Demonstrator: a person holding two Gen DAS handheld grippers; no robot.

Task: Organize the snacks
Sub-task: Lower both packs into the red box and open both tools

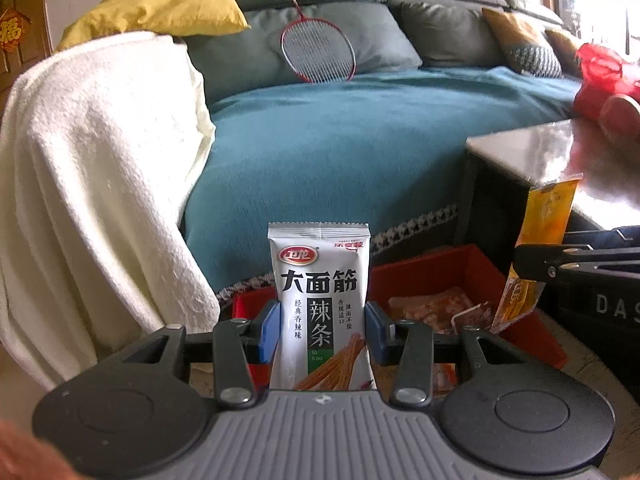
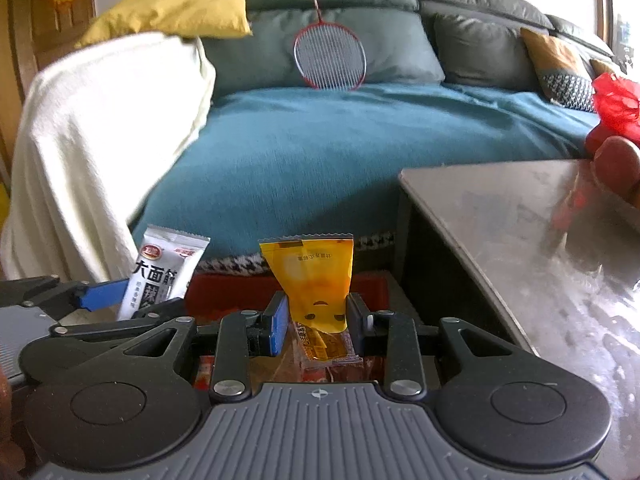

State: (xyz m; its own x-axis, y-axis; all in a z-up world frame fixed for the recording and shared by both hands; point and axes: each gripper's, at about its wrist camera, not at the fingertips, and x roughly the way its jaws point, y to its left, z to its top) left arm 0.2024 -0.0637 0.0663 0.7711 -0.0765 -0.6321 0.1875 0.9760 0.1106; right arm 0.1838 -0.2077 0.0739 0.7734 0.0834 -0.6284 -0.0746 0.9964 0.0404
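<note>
Behind a teal-covered sofa (image 1: 360, 128), the left hand-held gripper (image 1: 322, 332) clamps a white snack packet (image 1: 322, 304) upright, the right hand-held gripper (image 2: 318, 326) pinching a yellow snack packet (image 2: 312, 276) above the red bin (image 1: 460, 272).

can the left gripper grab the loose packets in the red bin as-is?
Probably not. The left gripper is shut on the white snack packet, so its fingers are occupied. The red bin is open-topped below it, with packets inside.
</note>
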